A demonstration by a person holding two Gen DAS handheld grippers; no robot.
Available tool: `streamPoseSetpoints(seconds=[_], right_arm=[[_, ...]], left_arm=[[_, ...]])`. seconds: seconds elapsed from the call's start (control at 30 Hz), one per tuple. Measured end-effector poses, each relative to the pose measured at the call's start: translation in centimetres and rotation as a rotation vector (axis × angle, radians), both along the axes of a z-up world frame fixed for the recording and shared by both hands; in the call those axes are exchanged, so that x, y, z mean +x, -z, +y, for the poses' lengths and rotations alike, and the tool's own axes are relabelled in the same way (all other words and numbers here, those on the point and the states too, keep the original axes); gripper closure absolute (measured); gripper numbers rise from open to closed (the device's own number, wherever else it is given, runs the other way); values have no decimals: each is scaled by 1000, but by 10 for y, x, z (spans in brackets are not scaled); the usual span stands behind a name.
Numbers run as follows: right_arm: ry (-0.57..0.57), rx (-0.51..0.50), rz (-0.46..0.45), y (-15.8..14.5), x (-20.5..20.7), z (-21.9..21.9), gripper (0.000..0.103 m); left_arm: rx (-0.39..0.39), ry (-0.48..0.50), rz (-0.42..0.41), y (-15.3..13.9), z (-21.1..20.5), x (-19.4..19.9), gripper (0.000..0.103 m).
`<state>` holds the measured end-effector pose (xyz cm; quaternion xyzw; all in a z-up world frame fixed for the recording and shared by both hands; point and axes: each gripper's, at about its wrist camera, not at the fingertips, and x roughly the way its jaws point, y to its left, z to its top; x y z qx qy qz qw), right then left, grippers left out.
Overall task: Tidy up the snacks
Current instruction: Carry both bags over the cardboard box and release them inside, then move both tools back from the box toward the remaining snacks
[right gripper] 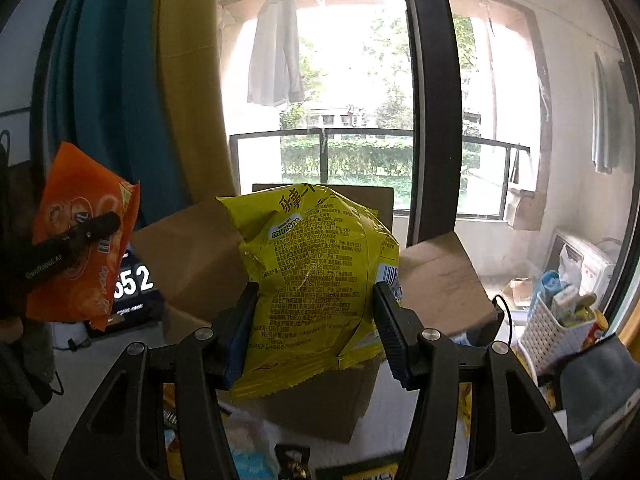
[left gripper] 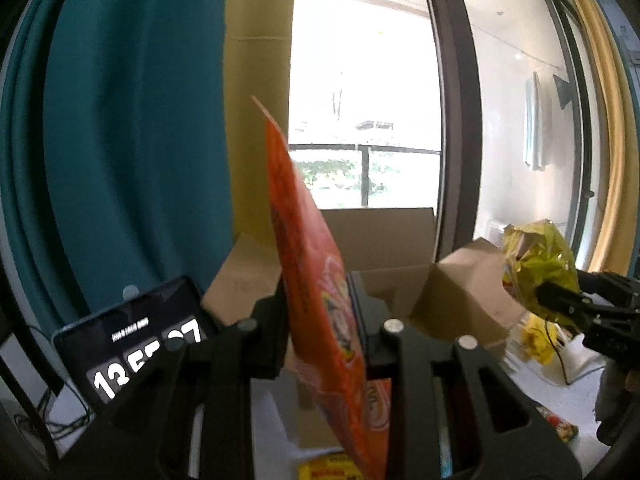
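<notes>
Left gripper (left gripper: 320,304) pinches orange packet (left gripper: 312,264) edge-on; right gripper (right gripper: 316,324) clamps puffy yellow chip bag (right gripper: 316,272). Both hang near side of the open cardboard box (left gripper: 384,240). Advice: clear the flaps, get fully over the opening, then release one at a time.

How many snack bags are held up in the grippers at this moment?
2. The orange bag is pinched in the left gripper; the yellow bag is in the right gripper. More snacks lie below, partly hidden.
</notes>
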<state>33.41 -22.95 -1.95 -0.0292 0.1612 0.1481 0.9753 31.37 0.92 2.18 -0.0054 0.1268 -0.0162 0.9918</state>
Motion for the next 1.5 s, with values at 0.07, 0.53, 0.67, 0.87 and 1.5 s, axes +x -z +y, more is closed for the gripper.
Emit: streamPoseSetpoints(seconds=[0.07, 0.53, 0.67, 0.87, 1.5], right_arm=[[5, -1, -1, 0, 9, 1, 44], [44, 15, 39, 5, 72, 12, 42], [67, 1, 46, 1, 76, 12, 17], [52, -4, 39, -5, 54, 9, 17], [-87, -55, 86, 7, -54, 23, 17]], left_arm=[[6, 0, -2, -3, -3, 10, 76], [14, -6, 104, 16, -20, 100, 74], [-40, 8, 143, 19, -17, 113, 24], [-40, 4, 138, 8, -8, 91, 23], [-14, 30, 144, 19, 16, -41, 22]])
